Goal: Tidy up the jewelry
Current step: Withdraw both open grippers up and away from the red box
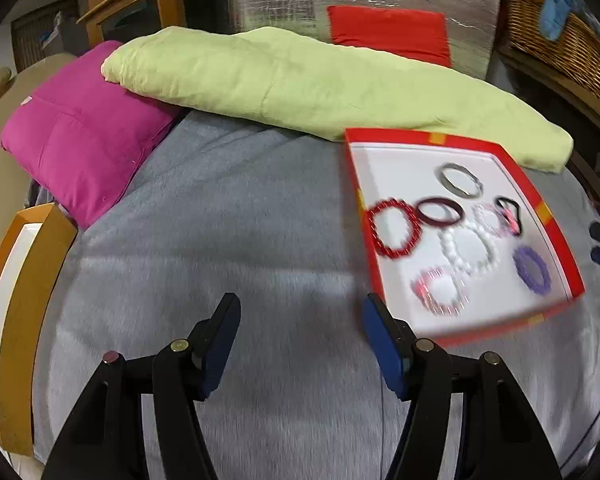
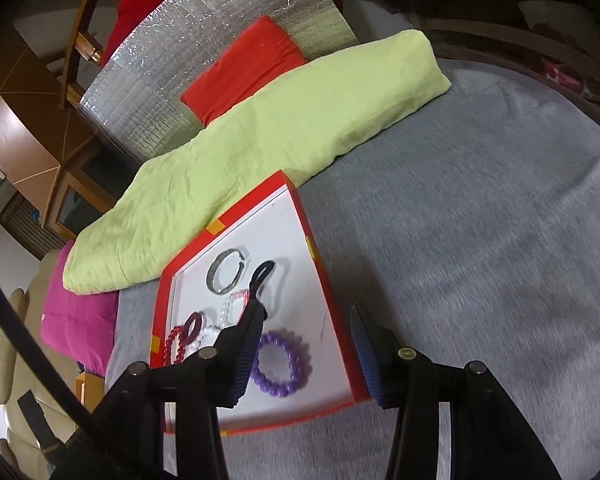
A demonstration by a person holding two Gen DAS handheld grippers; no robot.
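Observation:
A red-rimmed tray (image 1: 556, 232) with a white floor lies on the grey bed cover (image 1: 240, 240). Several bracelets rest in it: a silver bangle (image 1: 444, 179), a red beaded one (image 1: 374, 228), a maroon bangle (image 1: 424, 216), white pearls, a black one, a pink one and a purple one (image 1: 520, 264). My left gripper (image 1: 300, 300) is open over bare cover, left of the tray, with nothing between its fingers. My right gripper (image 2: 305, 308) is open above the tray (image 2: 322, 280). The purple bracelet (image 2: 278, 390) lies loose on the tray floor beneath it, and the silver bangle (image 2: 211, 276) lies further back.
A long green pillow (image 1: 300, 80) lies behind the tray, touching its far rim. A magenta pillow (image 1: 80, 140) sits at the left and a red cushion (image 1: 388, 32) leans on silver foil. An orange-rimmed box (image 1: 24, 280) lies at the left edge. A wicker basket (image 1: 560, 40) stands at the right.

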